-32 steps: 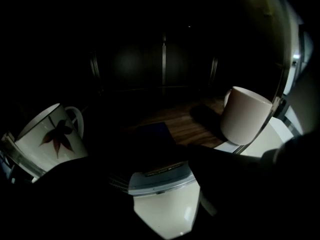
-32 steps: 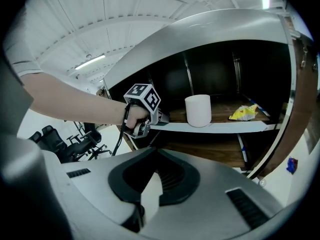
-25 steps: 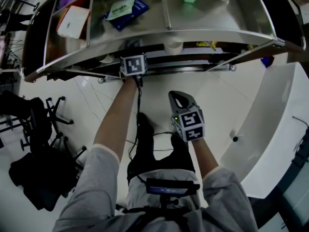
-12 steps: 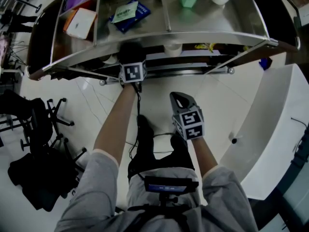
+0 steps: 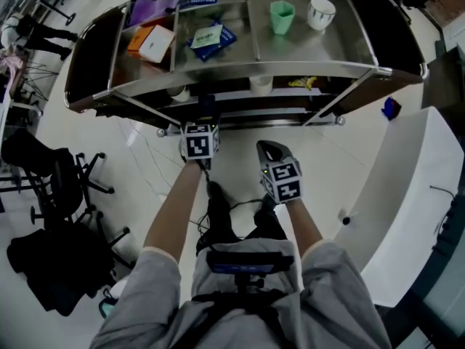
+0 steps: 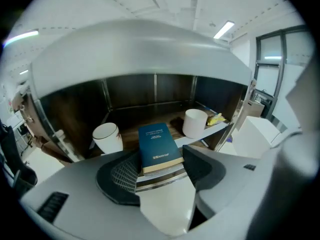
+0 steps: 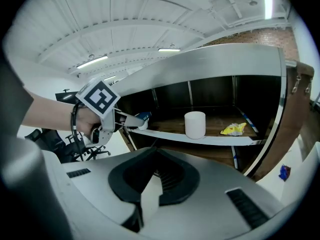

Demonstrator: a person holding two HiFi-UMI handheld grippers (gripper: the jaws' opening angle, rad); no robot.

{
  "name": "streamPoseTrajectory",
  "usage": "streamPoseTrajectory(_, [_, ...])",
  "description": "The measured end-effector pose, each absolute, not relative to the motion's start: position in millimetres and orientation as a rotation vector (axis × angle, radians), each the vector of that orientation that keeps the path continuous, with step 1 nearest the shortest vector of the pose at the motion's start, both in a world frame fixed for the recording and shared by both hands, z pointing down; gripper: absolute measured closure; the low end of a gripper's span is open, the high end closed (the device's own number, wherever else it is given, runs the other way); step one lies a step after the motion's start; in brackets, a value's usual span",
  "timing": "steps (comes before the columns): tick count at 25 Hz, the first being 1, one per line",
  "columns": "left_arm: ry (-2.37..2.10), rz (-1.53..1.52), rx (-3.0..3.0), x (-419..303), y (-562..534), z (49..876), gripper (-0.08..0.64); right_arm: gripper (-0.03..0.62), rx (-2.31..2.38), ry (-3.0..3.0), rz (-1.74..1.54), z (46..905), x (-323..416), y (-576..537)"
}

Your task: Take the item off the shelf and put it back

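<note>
My left gripper point(image 6: 160, 156) is shut on a dark blue book point(image 6: 159, 146), which sits flat between the two pads. It is held just in front of the middle shelf's front edge point(image 6: 210, 132). In the right gripper view the left gripper point(image 7: 131, 119) holds the book's blue end point(image 7: 143, 116) at that shelf's left end. From the head view only the left gripper's marker cube point(image 5: 200, 142) and a dark tip under the top shelf's rim show. My right gripper point(image 5: 272, 151) hangs lower, in front of the shelf, shut with nothing between its jaws point(image 7: 156, 159).
A white cup point(image 6: 107, 136), a white cylinder cup point(image 6: 195, 122) and a yellow wrapper point(image 6: 216, 119) stand on the middle shelf. The top shelf point(image 5: 327, 49) carries a green cup point(image 5: 282, 16), a white mug point(image 5: 320, 12), a blue packet point(image 5: 213, 38) and boxes point(image 5: 152, 42). Black chairs point(image 5: 51, 187) stand left, a white counter point(image 5: 407, 195) right.
The left gripper has drawn back from under the top shelf towards the person. The shelf now looks farther off in the head view. The right gripper has hardly moved.
</note>
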State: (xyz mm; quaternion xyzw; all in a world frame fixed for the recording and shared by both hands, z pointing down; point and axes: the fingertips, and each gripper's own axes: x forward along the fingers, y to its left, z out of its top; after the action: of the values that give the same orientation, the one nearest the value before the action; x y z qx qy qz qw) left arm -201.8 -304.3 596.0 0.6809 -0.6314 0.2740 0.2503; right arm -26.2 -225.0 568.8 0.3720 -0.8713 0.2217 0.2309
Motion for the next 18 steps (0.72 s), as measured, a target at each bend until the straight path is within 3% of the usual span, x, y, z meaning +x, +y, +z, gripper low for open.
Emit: streamPoseTrajectory(18, [-1.779,0.691,1.947,-195,-159,504,0.29,0.583,1.01,-2.435,0.546,532,-2,-177])
